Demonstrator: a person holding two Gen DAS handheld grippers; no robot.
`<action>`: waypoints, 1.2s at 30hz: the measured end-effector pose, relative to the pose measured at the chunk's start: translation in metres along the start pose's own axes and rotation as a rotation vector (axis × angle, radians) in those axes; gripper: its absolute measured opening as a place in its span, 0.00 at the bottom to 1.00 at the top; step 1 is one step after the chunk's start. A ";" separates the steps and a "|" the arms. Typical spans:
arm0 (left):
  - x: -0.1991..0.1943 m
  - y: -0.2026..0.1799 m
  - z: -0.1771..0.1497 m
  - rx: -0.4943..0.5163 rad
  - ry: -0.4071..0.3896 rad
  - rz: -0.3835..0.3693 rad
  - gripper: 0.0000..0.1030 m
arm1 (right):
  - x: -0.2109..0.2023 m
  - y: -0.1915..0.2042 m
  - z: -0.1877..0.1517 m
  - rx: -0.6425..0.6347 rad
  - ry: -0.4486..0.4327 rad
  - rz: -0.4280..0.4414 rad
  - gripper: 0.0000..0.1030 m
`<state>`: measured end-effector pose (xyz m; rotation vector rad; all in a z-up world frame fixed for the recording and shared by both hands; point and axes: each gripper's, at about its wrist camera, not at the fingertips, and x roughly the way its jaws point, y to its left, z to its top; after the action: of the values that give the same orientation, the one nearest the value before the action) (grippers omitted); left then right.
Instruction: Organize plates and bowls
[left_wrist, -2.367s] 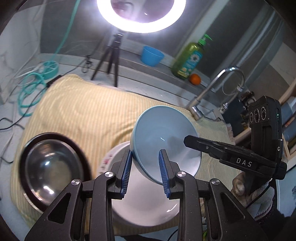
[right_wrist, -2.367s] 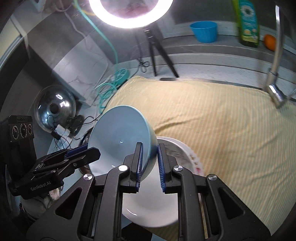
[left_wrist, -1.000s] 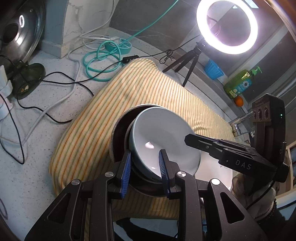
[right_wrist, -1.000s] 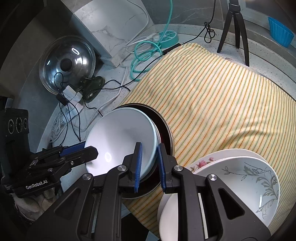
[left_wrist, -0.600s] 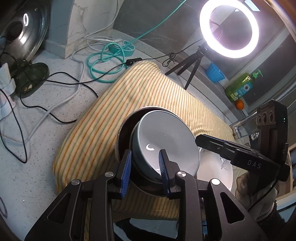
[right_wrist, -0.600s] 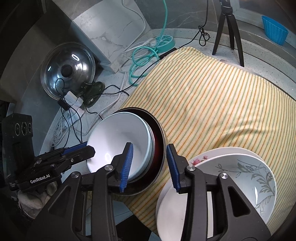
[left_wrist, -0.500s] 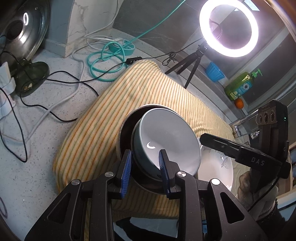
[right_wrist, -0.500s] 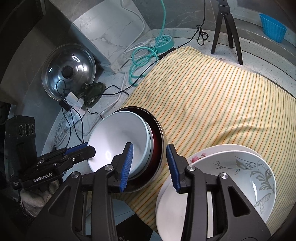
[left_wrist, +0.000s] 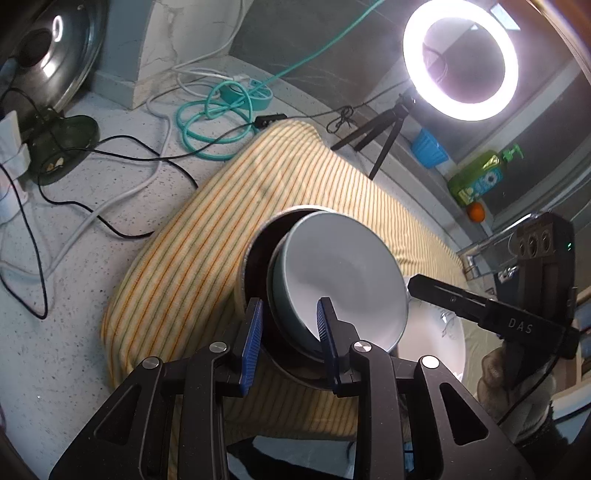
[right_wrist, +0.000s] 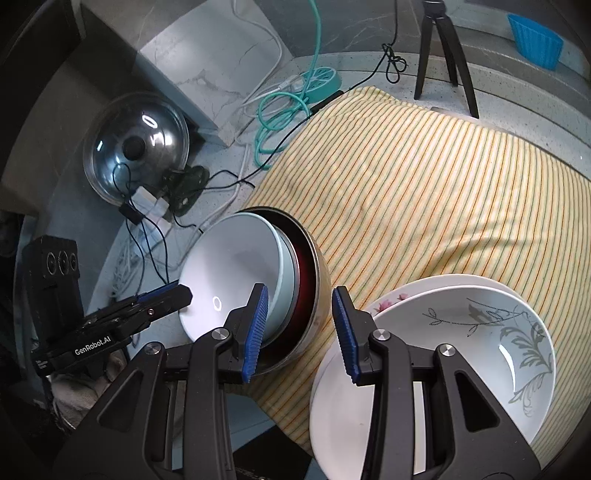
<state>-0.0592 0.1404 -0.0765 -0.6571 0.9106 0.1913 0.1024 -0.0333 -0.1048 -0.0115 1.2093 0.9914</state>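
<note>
Inside steel bowl (right_wrist: 314, 291), blue bowl (left_wrist: 343, 280), tilted

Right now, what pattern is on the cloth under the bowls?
The cloth is pale yellow with thin orange and green stripes, clearest in the right wrist view.

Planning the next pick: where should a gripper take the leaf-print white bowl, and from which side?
Pinch the thin rim of the leaf-print bowl, one finger inside and one outside, on its near edge by the open right gripper. It sits upright and open-topped on the floral plate, too wide to span. Come from above so the metal bowl at its left stays clear.
</note>
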 end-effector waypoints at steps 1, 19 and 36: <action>-0.005 0.004 0.001 -0.013 -0.015 0.001 0.26 | -0.001 -0.002 0.000 0.012 -0.004 0.005 0.37; 0.008 0.036 0.000 -0.103 0.019 0.006 0.26 | 0.018 -0.021 -0.005 0.092 0.048 0.017 0.24; 0.023 0.039 0.003 -0.109 0.049 -0.023 0.24 | 0.036 -0.026 -0.007 0.132 0.091 0.050 0.18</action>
<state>-0.0600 0.1702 -0.1107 -0.7758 0.9444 0.2057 0.1139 -0.0295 -0.1475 0.0787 1.3617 0.9616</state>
